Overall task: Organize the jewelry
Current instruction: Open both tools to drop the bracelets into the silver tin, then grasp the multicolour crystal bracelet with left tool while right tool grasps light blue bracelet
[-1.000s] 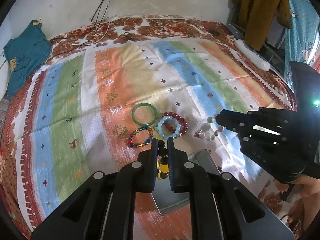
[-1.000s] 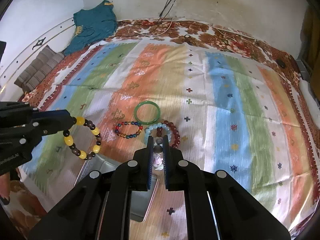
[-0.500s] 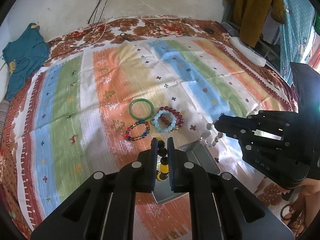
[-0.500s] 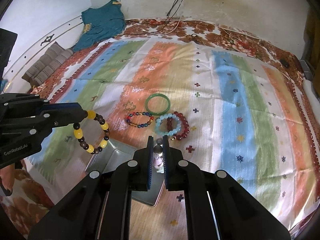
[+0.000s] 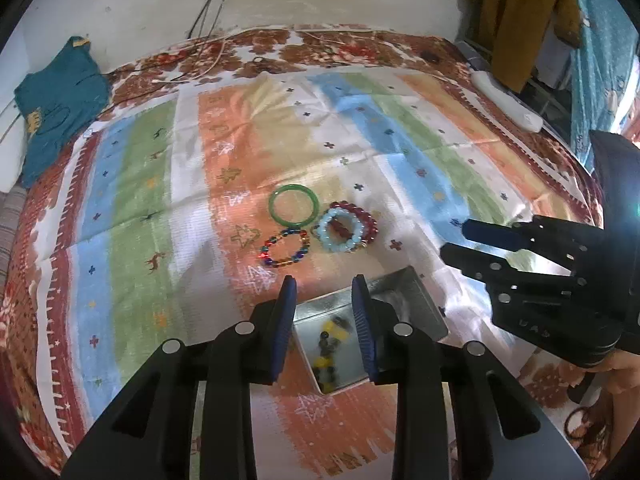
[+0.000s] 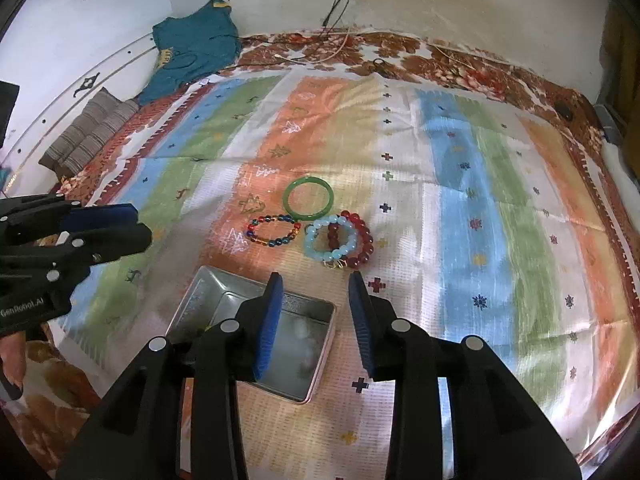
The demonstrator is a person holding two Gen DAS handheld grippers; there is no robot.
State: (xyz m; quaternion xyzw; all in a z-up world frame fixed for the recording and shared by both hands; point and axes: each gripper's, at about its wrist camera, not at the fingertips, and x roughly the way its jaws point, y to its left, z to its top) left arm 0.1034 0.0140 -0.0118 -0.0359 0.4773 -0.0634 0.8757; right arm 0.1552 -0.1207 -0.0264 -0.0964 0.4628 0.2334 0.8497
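A silver tin (image 5: pixel 416 300) (image 6: pixel 208 292) lies on the striped cloth. A yellow and dark bead bracelet (image 5: pixel 330 340) lies blurred inside it, and a pale bracelet (image 6: pixel 300 330) shows blurred inside it in the right wrist view. My left gripper (image 5: pixel 323 282) is open and empty above the tin. My right gripper (image 6: pixel 316 278) is open and empty above the tin's right edge. Beyond the tin lie a green bangle (image 5: pixel 294 211) (image 6: pixel 309 197), a multicoloured bead bracelet (image 5: pixel 285 248) (image 6: pixel 273 231), a light blue bead bracelet (image 5: pixel 338 233) (image 6: pixel 330 240) and a dark red bead bracelet (image 5: pixel 366 222) (image 6: pixel 362 244).
The striped cloth (image 5: pixel 160 200) covers a bed with a floral border. A teal garment (image 5: pixel 56 104) (image 6: pixel 192 48) lies at the far left corner. Cables (image 5: pixel 216 8) hang down the wall. A white power strip (image 5: pixel 506 100) lies at the far right edge.
Both grippers have opened. The yellow and dark bracelet has dropped from the left gripper into the tin, and the pale bracelet from the right gripper.
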